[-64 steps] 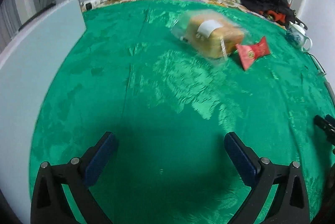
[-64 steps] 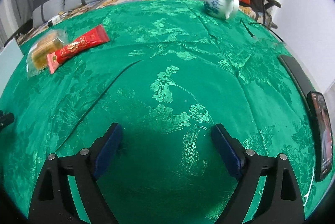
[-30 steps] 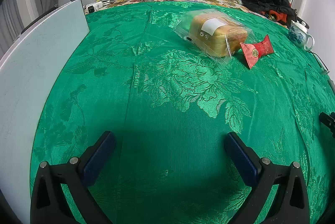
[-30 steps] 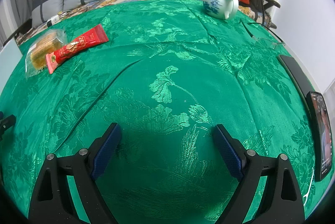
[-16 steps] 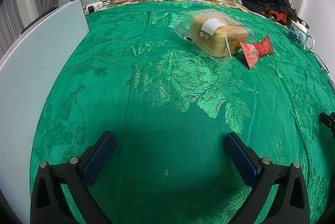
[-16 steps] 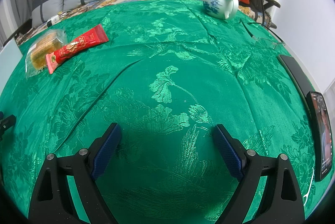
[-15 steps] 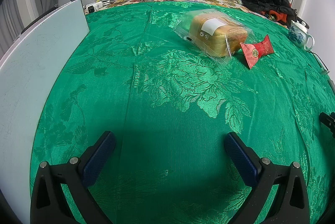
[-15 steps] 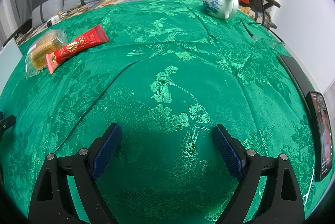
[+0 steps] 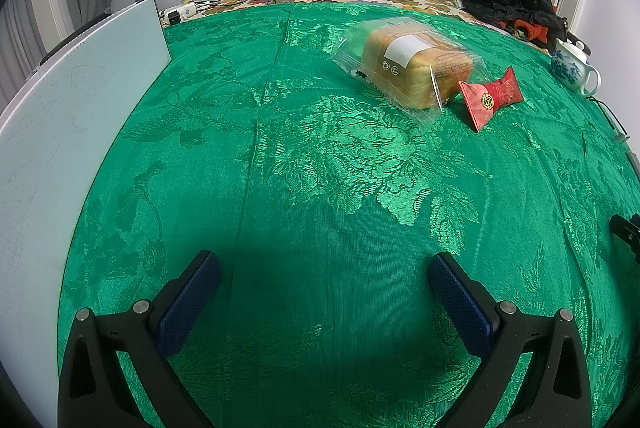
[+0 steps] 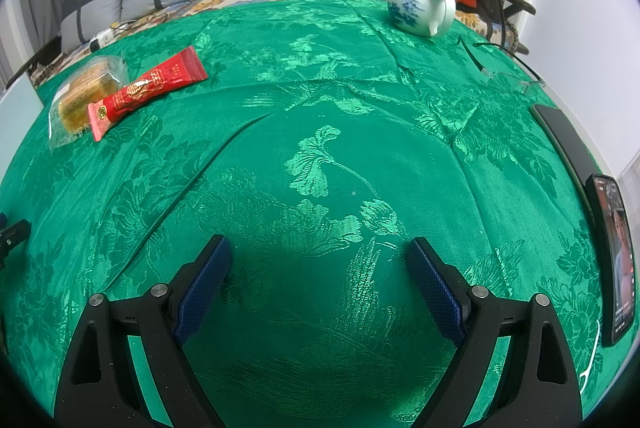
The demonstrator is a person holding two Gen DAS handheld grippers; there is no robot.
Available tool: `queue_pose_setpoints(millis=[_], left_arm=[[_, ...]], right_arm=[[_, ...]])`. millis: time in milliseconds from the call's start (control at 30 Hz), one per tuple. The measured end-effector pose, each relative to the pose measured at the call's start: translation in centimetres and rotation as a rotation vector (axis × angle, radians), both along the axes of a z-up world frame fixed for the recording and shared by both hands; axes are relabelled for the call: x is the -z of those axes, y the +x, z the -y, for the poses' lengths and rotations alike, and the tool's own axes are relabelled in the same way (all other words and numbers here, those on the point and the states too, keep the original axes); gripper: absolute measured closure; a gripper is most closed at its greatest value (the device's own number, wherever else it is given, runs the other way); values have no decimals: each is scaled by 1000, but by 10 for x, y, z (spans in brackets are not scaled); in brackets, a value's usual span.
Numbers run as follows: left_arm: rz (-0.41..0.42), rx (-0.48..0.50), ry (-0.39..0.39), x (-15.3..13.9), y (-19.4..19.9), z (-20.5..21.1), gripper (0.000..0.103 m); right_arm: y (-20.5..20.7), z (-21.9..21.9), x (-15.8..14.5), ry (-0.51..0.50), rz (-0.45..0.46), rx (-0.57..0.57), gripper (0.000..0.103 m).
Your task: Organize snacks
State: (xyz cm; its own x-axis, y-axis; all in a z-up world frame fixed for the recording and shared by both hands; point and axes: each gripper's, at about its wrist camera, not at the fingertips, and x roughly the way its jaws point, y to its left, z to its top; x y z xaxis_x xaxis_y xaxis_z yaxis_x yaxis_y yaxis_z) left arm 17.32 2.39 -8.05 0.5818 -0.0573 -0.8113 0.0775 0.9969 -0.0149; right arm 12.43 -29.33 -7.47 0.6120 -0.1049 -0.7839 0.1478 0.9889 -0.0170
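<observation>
A loaf of bread in a clear bag (image 9: 408, 68) lies on the green tablecloth (image 9: 320, 188), far ahead and right of my left gripper (image 9: 324, 268). A red snack packet (image 9: 490, 98) lies against the loaf's right end. In the right wrist view the bread bag (image 10: 86, 90) and the red packet (image 10: 148, 88) lie at the far left. My left gripper is open and empty, low over the cloth. My right gripper (image 10: 318, 256) is open and empty too, over the cloth's middle.
A pale board (image 9: 60, 132) stands along the table's left edge. A white and blue teapot (image 10: 420, 6) stands at the far right. A phone (image 10: 614, 260) and a dark slab (image 10: 560, 136) lie at the right edge. Pillows and clothes lie behind.
The left view has steadied after a blurred frame about two seconds ago. Over the last second nothing has visibly moved.
</observation>
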Motion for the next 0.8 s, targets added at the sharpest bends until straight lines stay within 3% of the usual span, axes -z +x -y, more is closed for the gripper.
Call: queue_pose_setpoints(millis=[233,333,400,567,633,700,800], left_arm=[[-1,6,4,0,2,2,0],[-64,56,3,-4,12,3,0],[-74,107,-27,-16,23,5,1],[8,241,-18,-71,70,26,1],[-42,349,-19,-82,96,41,0],[-111,461,41,-83,121,61,0],[-98,537,146,-84,142,81,0]], right_arm=[[0,0,0,0,0,0,11],[0,0,0,0,0,0,11],[0,0,0,0,0,0,11],[0,0,0,0,0,0,11],[0,0,0,0,0,0,11],[0,0,0,0,0,0,11],[0,0,0,1,0,0,11]])
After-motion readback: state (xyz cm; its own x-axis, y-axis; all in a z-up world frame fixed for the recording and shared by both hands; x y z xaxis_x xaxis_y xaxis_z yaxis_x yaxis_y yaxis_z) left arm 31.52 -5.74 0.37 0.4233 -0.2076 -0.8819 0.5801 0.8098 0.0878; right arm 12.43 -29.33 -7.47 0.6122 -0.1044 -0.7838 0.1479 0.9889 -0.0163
